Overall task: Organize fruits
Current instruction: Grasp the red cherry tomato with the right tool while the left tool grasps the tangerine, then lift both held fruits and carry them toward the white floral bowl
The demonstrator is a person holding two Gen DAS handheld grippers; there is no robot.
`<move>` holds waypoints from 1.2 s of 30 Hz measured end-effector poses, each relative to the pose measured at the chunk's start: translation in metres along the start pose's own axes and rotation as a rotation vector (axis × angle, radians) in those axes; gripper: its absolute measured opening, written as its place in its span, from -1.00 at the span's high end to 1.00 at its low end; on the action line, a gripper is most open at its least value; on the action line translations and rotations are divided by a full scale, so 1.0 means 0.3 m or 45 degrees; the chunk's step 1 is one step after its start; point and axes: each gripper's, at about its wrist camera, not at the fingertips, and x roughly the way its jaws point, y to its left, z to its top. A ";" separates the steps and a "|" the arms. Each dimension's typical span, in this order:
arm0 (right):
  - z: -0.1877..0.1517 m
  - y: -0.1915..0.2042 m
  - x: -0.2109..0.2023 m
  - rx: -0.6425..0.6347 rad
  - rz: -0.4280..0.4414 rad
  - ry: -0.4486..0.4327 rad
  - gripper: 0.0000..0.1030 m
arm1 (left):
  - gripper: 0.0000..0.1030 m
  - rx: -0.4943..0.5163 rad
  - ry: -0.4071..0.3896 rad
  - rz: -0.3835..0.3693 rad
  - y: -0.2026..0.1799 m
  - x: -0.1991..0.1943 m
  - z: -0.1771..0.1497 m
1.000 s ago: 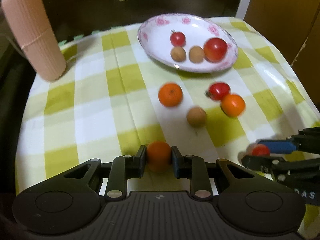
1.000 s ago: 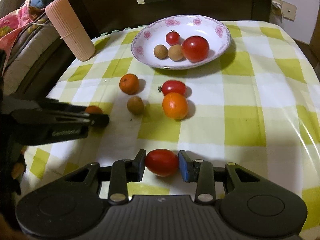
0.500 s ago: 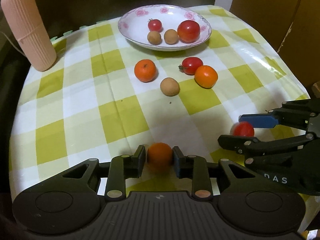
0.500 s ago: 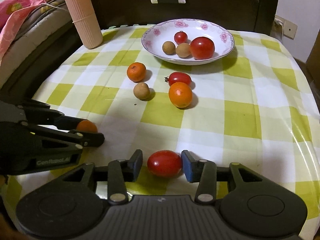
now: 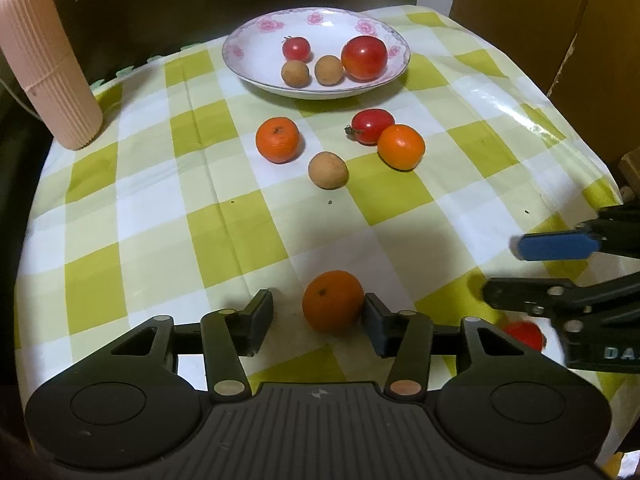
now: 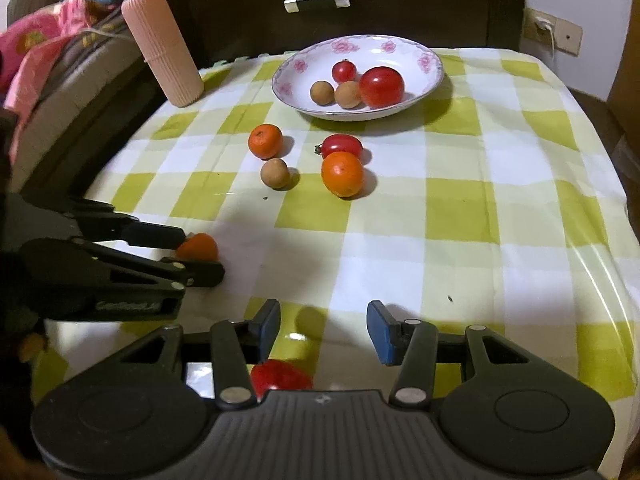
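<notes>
Tomato (image 6: pixel 280 376) half-hidden beneath right gripper (image 6: pixel 323 326)

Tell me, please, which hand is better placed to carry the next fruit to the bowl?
Left, probably: the left gripper is open with the orange between its fingers, while the tomato lies behind the right gripper's fingertips.

A lived-in room of a home, likely a bedroom. A small table under a green and white checked tablecloth (image 6: pixel 460 200) holds a flowered china plate (image 6: pixel 424 60) of fruit. Behind it stands dark wooden furniture with a metal drawer handle (image 6: pixel 317 0). At far left, pink and blue clothes (image 6: pixel 48 32) lie heaped on a cushioned seat or bed edge. A wall socket (image 6: pixel 554 34) with a plugged-in cable sits at far right.
</notes>
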 end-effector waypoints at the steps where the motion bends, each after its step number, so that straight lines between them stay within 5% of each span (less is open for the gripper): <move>1: -0.005 -0.003 -0.009 0.007 -0.002 -0.001 0.11 | -0.11 0.002 -0.001 0.001 0.000 0.001 0.000; 21: -0.110 0.110 -0.045 -0.158 0.062 0.112 0.08 | -0.08 0.040 -0.006 -0.002 -0.016 0.006 0.000; 26: -0.112 0.117 -0.026 -0.183 0.039 0.118 0.40 | 0.11 0.063 -0.006 -0.002 -0.024 -0.002 -0.008; 36: -0.100 0.095 -0.034 -0.133 0.020 0.107 0.43 | 0.23 0.037 -0.008 0.004 -0.012 0.000 -0.001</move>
